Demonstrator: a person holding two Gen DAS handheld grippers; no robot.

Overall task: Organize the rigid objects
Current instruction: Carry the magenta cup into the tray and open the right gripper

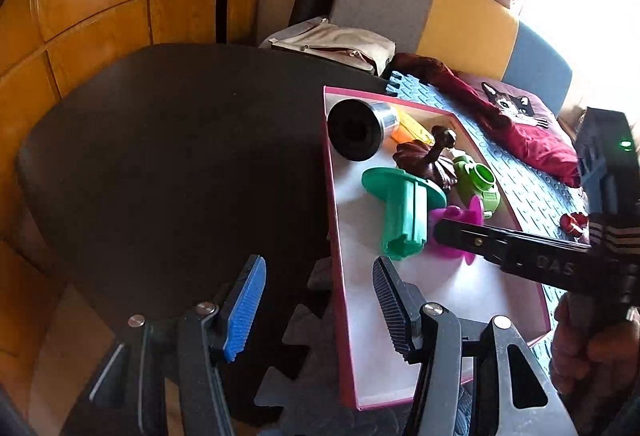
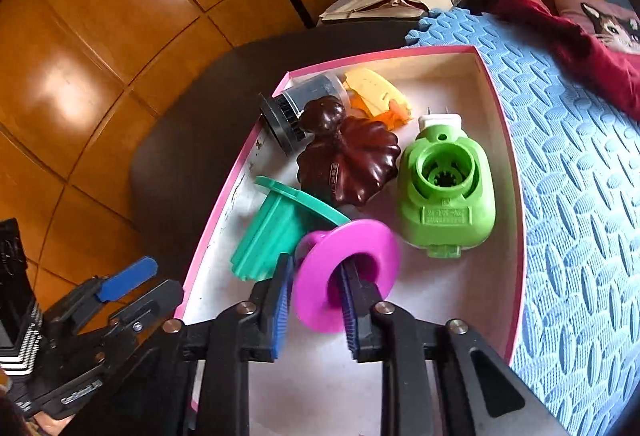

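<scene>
Holding a pink spool [image 2: 346,274] loosely over the box [image 2: 496,108], the right tongs [image 2: 316,306] sit part open. Left tongs [image 1: 320,310] are part open, empty. One red toy [image 1: 573,223] waits outside.

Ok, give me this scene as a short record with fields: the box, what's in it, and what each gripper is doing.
container: pink-rimmed box on a blue foam mat
contents: magenta spool, teal spool, green plug-in device, brown lobed piece, black cylinder, yellow-orange item
right gripper: over the box, one finger through the magenta spool's hole, the other outside its rim; pads look just off it
left gripper: open, empty, at the box's near edge
outside the box: small red object on the mat
</scene>
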